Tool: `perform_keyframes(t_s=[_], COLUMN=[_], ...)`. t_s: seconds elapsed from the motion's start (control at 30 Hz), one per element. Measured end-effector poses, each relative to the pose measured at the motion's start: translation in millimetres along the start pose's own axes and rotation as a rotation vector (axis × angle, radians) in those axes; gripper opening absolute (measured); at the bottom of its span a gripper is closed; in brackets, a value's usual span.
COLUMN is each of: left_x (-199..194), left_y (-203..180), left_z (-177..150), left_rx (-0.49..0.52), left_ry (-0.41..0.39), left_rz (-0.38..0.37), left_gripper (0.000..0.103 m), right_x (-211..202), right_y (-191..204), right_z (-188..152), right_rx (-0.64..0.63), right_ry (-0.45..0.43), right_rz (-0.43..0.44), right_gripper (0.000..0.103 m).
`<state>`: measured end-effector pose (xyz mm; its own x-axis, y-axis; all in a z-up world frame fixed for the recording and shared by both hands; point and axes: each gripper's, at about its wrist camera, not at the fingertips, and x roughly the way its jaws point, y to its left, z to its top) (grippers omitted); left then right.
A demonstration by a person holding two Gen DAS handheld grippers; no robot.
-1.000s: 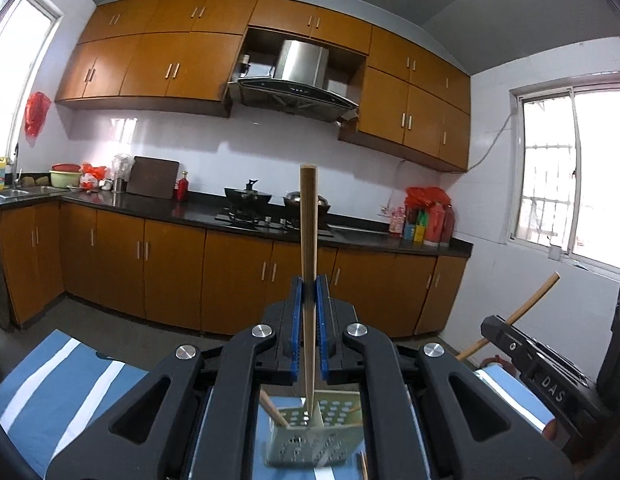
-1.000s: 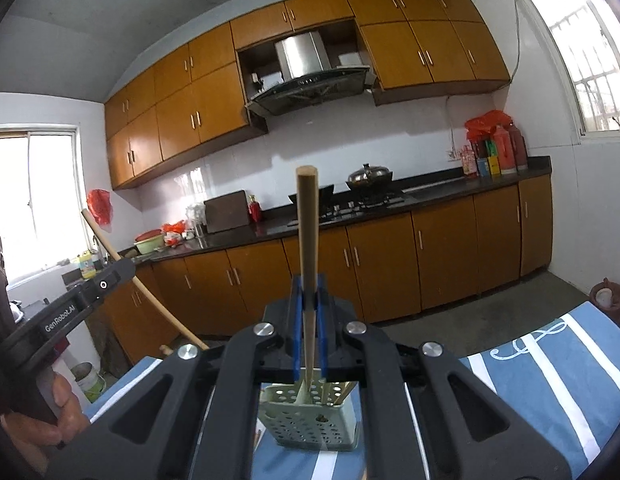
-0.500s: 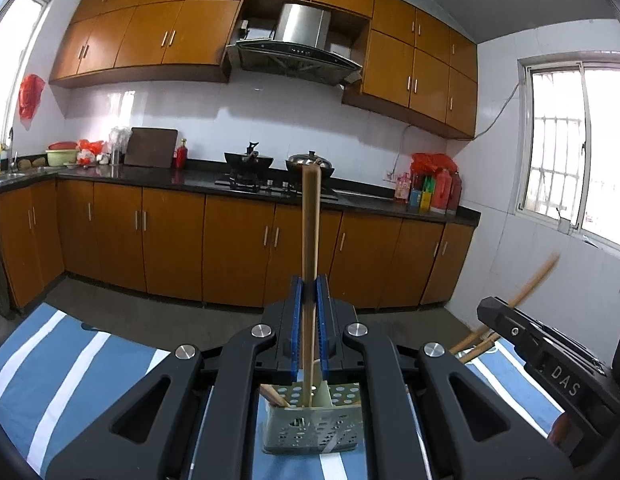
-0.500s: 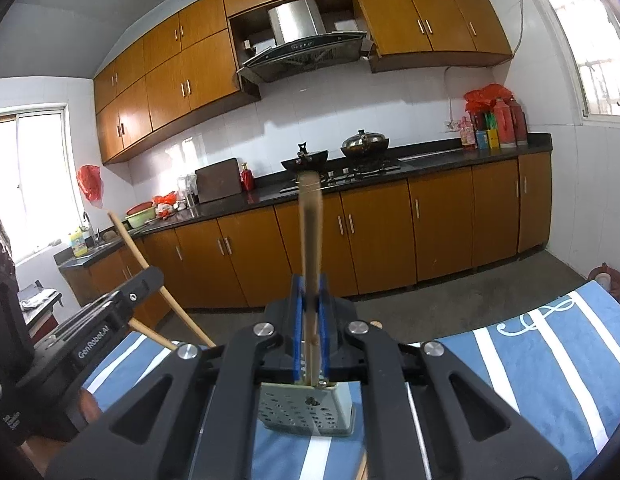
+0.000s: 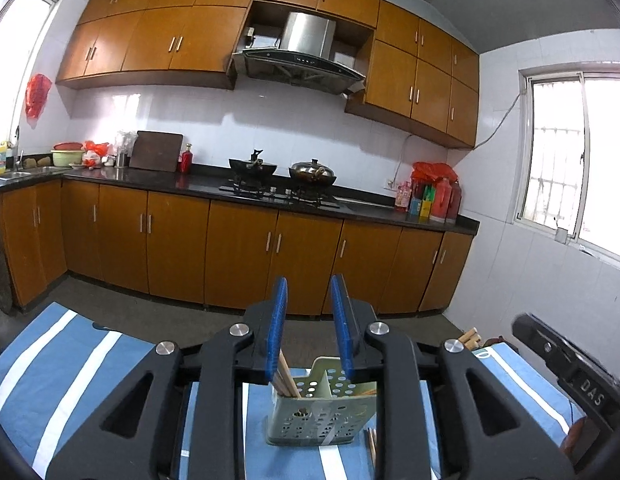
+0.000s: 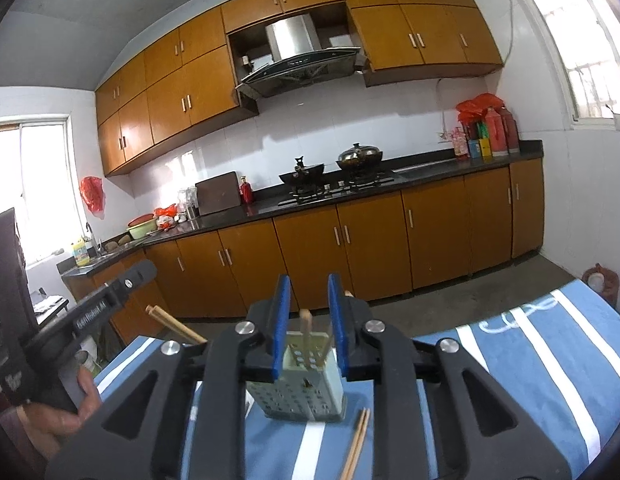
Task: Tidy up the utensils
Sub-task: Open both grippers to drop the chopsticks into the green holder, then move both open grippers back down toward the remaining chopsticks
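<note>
A pale green perforated utensil holder (image 5: 319,408) stands on the blue striped cloth, also in the right wrist view (image 6: 300,386). Wooden chopsticks (image 5: 286,376) lean in its left compartment. In the right wrist view a wooden stick (image 6: 306,326) stands in the holder. My left gripper (image 5: 308,320) is open and empty just above the holder. My right gripper (image 6: 308,316) is open and empty above it too. A loose pair of chopsticks (image 6: 355,444) lies on the cloth beside the holder, also in the left wrist view (image 5: 371,446).
The table carries a blue cloth with white stripes (image 5: 70,360). The other gripper shows at the right edge of the left wrist view (image 5: 569,368) and at the left of the right wrist view (image 6: 90,312). Kitchen cabinets and a counter (image 5: 270,200) stand behind.
Both grippers held upright wooden utensils over the holder; both have opened and let them drop into the holder. The views have tilted down a little.
</note>
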<state>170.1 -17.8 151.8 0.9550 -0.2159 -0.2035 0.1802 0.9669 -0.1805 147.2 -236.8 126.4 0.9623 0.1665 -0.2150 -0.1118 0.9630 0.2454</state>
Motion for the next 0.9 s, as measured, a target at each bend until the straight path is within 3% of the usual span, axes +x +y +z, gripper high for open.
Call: perform_keyframes(t_s=[0.17,0.37,0.53,0.67,0.9], left_x=[-22.6,-34.3,-27.7,-26.1,-27.3], left_y=[11.7,34.1,56.4,77.5,89.7], left_z=[-15.3,-64.0,-118.8,-155.4,-175.8], left_rx=[-0.013,0.010,0.053,-0.004,-0.052], left_ry=[0.038,0.172,0.323,0.434,0.498], left_rz=[0.000,0.069,0.155,0.192,0.210], left_gripper=[0.024,0.024,0.024,0.024,0.028], right_x=[-16.2,9.4,32.2,42.1,50.8], right_y=[-17.9,-44.9,-50.5,-43.0,-30.7], right_z=[-34.5,-119.0,-176.4,-199.5,-207.0], right_rx=[0.011,0.065,0.112,0.126,0.083], right_ry=[0.073,0.356,0.542,0.609,0.643], right_rz=[-0.044,-0.113,-0.110,-0.091,-0.100], right_gripper=[0.023,0.023,0.023,0.023,0.023])
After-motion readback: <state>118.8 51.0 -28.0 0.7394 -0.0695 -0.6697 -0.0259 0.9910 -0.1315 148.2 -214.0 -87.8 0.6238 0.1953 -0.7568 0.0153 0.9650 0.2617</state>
